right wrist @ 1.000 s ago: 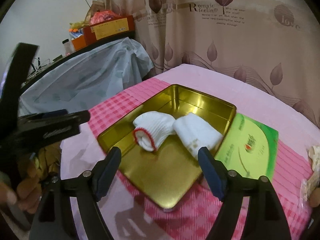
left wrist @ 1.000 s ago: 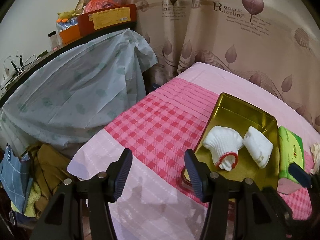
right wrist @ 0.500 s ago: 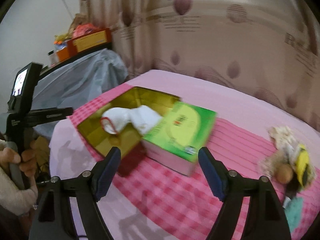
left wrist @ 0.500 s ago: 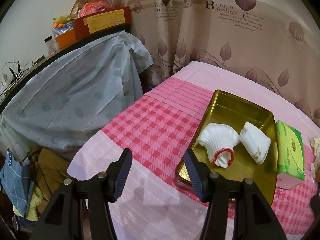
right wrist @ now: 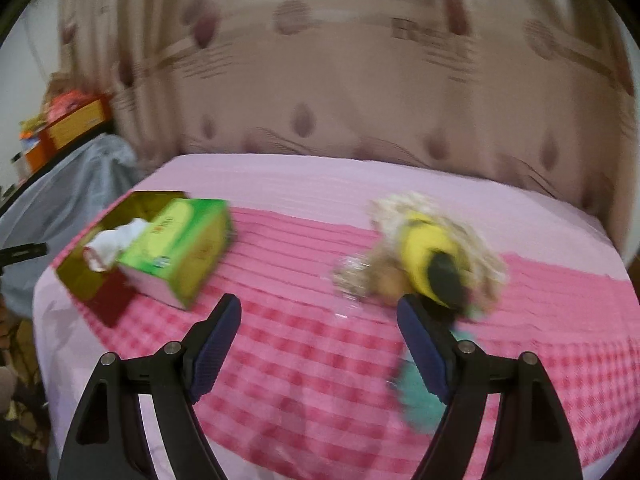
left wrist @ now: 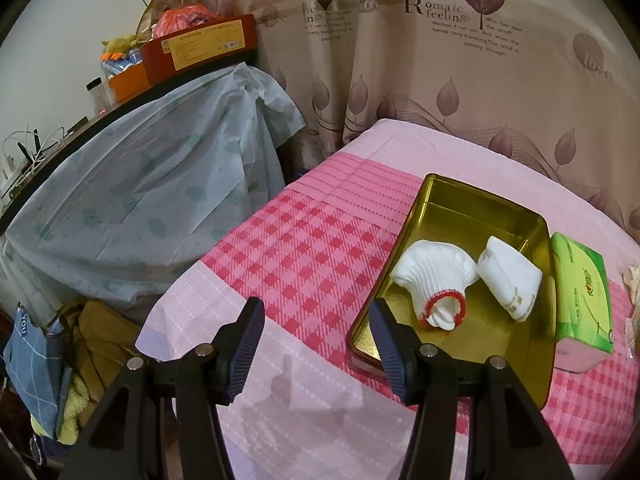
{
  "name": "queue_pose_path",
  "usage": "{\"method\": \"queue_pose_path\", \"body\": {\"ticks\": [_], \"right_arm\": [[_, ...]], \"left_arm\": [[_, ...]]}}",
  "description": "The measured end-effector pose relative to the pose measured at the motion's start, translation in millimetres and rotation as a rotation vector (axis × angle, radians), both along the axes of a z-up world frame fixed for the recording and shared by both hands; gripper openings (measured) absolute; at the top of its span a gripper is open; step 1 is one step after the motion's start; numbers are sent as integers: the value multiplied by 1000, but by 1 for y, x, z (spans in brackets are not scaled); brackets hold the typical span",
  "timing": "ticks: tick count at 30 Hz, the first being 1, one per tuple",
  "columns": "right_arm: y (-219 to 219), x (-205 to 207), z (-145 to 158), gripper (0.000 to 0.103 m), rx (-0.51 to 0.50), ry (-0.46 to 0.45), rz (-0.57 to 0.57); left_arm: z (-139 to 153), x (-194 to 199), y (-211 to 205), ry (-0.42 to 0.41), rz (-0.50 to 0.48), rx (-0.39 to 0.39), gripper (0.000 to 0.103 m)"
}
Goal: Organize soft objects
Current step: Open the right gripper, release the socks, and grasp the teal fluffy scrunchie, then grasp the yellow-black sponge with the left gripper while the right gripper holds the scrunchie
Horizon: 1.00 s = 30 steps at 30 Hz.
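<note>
A gold metal tray [left wrist: 448,208] lies on the pink checked bed and holds a white glove with a red cuff [left wrist: 434,280] and a white sock [left wrist: 510,282]. The tray also shows in the right wrist view [right wrist: 80,272]. My left gripper [left wrist: 316,344] is open and empty above the bed's near left part, just left of the tray. My right gripper [right wrist: 320,340] is open and empty above the bed. A yellow and black plush toy with pale fluffy hair [right wrist: 432,256] lies just beyond its right finger, with a teal soft thing [right wrist: 416,400] behind that finger. The right view is blurred.
A green tissue box [left wrist: 582,296] stands against the tray's right side, also in the right wrist view [right wrist: 180,240]. A covered table [left wrist: 140,192] with boxes on top is left of the bed. Clothes [left wrist: 48,360] pile on the floor. A curtain [left wrist: 440,60] hangs behind.
My right gripper has swung to the right, from over the tray to the plush toy. My left gripper has drawn back slightly and stays open.
</note>
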State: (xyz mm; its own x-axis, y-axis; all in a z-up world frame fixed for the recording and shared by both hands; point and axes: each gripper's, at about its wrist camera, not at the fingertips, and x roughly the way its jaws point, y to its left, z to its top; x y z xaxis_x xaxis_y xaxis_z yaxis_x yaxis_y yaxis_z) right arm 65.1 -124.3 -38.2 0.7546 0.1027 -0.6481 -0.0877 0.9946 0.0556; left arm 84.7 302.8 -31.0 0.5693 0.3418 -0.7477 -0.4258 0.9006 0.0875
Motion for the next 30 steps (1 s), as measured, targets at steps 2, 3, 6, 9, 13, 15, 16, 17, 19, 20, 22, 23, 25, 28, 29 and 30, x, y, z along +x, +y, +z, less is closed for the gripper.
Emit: {"method": "queue_pose_path", "body": {"ticks": [2, 3, 6, 9, 13, 15, 16, 17, 19, 20, 22, 23, 25, 28, 29, 30], "right_arm": [[-19, -3, -5, 80, 10, 12, -44], [-29, -3, -9, 80, 16, 21, -64], [-46, -7, -18, 80, 5, 44, -104], [-59, -6, -28, 80, 9, 69, -133], [-69, -4, -42, 80, 15, 100, -159], [-73, -2, -49, 80, 27, 117, -164], [-73, -2, -51, 80, 30, 121, -165], [-74, -1, -54, 80, 32, 129, -164], [-75, 3, -61, 80, 31, 146, -166], [-76, 3, -64, 80, 33, 152, -167], [-79, 6, -69, 80, 48, 167, -169], [-81, 7, -72, 79, 59, 175, -172], [-85, 8, -76, 74, 81, 189, -172], [-86, 8, -77, 63, 100, 191, -170], [-85, 9, -76, 56, 103, 191, -164], [-85, 9, -76, 54, 107, 189, -162]], "left_arm": [[-1, 0, 0, 1, -3, 6, 56], [-1, 0, -1, 3, -5, 7, 56], [-2, 0, -2, 3, -8, 13, 56], [-2, 0, -5, 4, -12, 21, 56], [-3, 1, -8, 9, -19, 35, 56], [-4, 2, -10, 13, -24, 38, 56], [-4, 2, -10, 14, -27, 39, 56], [-5, 2, -11, 16, -30, 42, 56], [-5, 3, -13, 21, -36, 43, 56], [-5, 3, -15, 24, -42, 46, 56], [-5, 5, -21, 31, -58, 60, 56], [-5, 6, -25, 33, -71, 64, 56], [-6, 8, -35, 41, -97, 78, 56], [-5, 13, -56, 47, -147, 73, 56], [-5, 16, -66, 50, -172, 62, 56], [-5, 18, -74, 52, -192, 53, 56]]}}
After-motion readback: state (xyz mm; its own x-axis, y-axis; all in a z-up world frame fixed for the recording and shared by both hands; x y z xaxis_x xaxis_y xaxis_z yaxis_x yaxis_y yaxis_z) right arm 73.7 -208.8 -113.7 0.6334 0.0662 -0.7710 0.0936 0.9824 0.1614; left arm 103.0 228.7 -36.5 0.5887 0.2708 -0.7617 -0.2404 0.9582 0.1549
